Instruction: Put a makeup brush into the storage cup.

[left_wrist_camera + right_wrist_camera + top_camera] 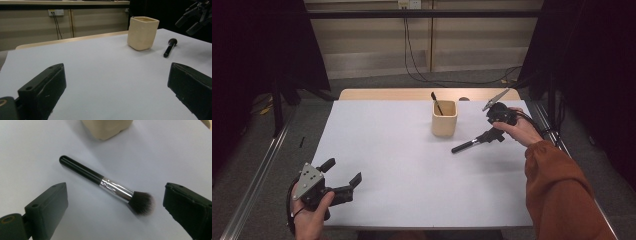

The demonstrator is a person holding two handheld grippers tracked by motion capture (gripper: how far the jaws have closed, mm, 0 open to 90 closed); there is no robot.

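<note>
The right gripper (488,135), held in the person's right hand (523,131) at the right of centre in the high view, has its jaws spread wide and holds nothing. In the right gripper view its two black jaws rise from the lower left and lower right corners, and the makeup brush (108,186) lies on the table between them, touched by neither. The brush runs diagonally across that view: the black handle end is at the upper left, a silver collar sits at the middle, and the dark bristles fan out at the lower right, close to the right-hand jaw. In the high view the brush (464,145) lies flat just below and to the right of the cup (444,119), near it but apart from it. The cup is beige, stands upright in the upper middle of the frame, and holds a second dark, thin tool (436,103) that leans out of its mouth. The left gripper (343,180) is in the lower left of the high view, held in the left hand (309,212), well apart from the brush and the cup; its jaws are likewise spread and empty. In the left gripper view the cup (142,32) stands at the upper right with the brush (170,47) lying just to its right. All items rest on a white table (402,165).
</note>
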